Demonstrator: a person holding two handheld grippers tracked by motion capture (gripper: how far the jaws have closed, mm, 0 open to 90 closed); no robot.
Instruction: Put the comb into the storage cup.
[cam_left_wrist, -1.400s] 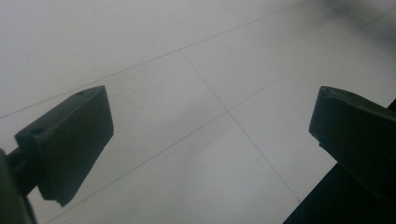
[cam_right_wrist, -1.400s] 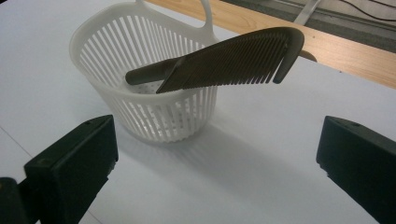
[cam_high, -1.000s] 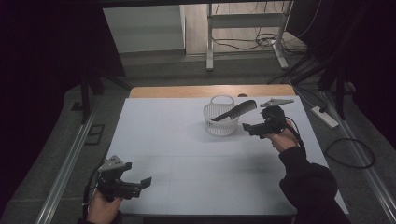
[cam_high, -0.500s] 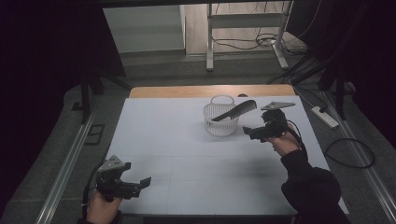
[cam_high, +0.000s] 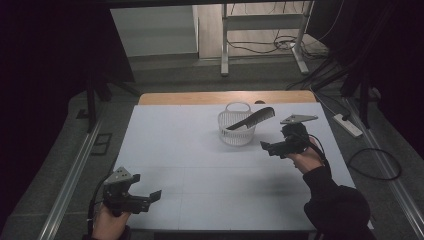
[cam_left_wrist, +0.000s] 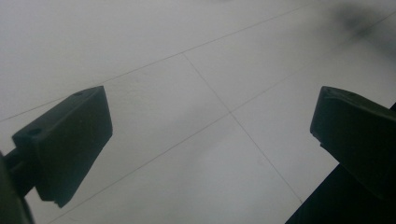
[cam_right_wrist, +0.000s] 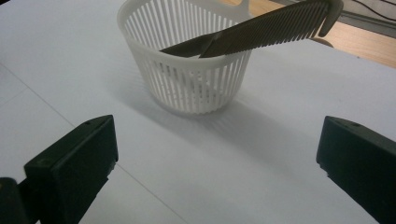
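A white slatted basket (cam_high: 236, 128) is seen standing upright on the white tabletop (cam_high: 200, 165), toward its far side and right of centre. A dark comb (cam_high: 251, 119) is propped in it at a slant: its handle end is sunk inside, its shaft rests on the rim, and its toothed end juts out over the rim toward the right and far side. In the right gripper view the basket (cam_right_wrist: 187, 70) is seen just ahead, with the comb (cam_right_wrist: 266, 32) laid across its rim and the teeth pointing down.

The right gripper (cam_high: 267, 146) is held just off the basket's right side, near it but apart from it, pointed left toward it. Its fingers (cam_right_wrist: 74, 168) are spread wide, with nothing pinched between them; bare tabletop is seen in the gap.

The left gripper (cam_high: 152, 196) is held low at the near left corner of the tabletop, well apart from the basket. Its fingers (cam_left_wrist: 65, 140) are likewise spread wide and empty, with only the faintly lined tabletop surface seen between them.
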